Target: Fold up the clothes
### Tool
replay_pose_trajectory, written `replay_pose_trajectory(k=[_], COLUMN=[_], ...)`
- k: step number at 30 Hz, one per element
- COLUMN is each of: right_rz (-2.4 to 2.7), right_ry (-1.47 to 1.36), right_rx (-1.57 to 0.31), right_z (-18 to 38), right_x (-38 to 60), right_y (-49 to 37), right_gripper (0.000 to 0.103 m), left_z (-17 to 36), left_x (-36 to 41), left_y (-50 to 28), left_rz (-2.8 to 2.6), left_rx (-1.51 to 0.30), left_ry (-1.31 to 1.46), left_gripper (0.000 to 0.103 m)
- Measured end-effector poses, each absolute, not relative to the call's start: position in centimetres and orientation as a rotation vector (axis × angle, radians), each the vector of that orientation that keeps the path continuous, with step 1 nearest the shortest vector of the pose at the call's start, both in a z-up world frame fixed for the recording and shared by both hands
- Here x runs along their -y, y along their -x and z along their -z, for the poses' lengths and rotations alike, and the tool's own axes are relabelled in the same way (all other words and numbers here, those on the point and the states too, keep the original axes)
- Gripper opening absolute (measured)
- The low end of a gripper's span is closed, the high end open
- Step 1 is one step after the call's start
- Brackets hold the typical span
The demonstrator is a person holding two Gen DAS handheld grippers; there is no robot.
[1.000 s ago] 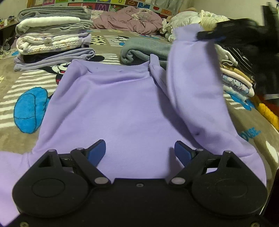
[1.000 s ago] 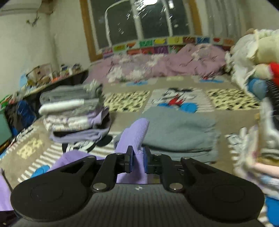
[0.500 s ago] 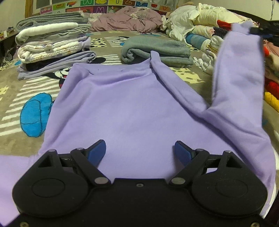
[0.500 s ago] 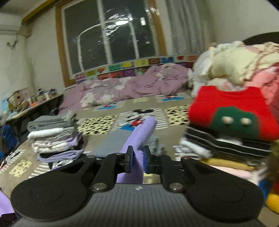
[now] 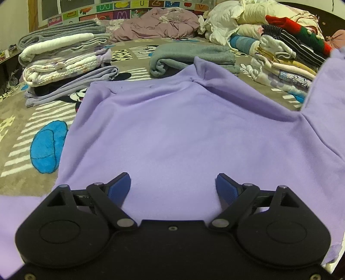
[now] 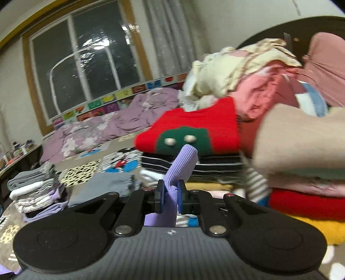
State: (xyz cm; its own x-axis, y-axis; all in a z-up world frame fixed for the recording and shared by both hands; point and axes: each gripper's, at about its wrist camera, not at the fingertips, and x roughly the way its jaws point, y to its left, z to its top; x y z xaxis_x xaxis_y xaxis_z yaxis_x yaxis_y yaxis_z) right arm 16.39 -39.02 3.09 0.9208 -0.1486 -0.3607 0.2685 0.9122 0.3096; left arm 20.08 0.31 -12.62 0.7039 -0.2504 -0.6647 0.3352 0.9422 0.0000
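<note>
Single letters "M", "U" and "Z" stand on the coloured wall border [image 5: 112,13] tiles.

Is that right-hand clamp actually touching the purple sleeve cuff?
Touching. In the right wrist view, the right gripper has both blue pads pressed against the purple sleeve cuff, which sticks up from between them.

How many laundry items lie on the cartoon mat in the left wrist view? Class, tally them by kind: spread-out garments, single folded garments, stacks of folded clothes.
Spread-out garments: 1, the lilac sweatshirt
Single folded garments: 1, the grey garment
Stacks of folded clothes: 2, the left stack and the right stack
Total: 4
</note>
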Motion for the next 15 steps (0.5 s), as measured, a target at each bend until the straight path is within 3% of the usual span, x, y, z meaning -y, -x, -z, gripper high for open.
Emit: replay_pose_trajectory(k=[15], right_rz=[0.349], right_ry=[-0.54], right_rx=[-0.385], right_z=[3.3], right_x=[44.4], right_y=[-11.2], right_gripper=[0.013], left_z=[13.0], left_x=[0.2], left_y=[-19.8], left_rz=[0.288], left_rx=[-0.707], left_ry=[-0.17], left_gripper=[0.094])
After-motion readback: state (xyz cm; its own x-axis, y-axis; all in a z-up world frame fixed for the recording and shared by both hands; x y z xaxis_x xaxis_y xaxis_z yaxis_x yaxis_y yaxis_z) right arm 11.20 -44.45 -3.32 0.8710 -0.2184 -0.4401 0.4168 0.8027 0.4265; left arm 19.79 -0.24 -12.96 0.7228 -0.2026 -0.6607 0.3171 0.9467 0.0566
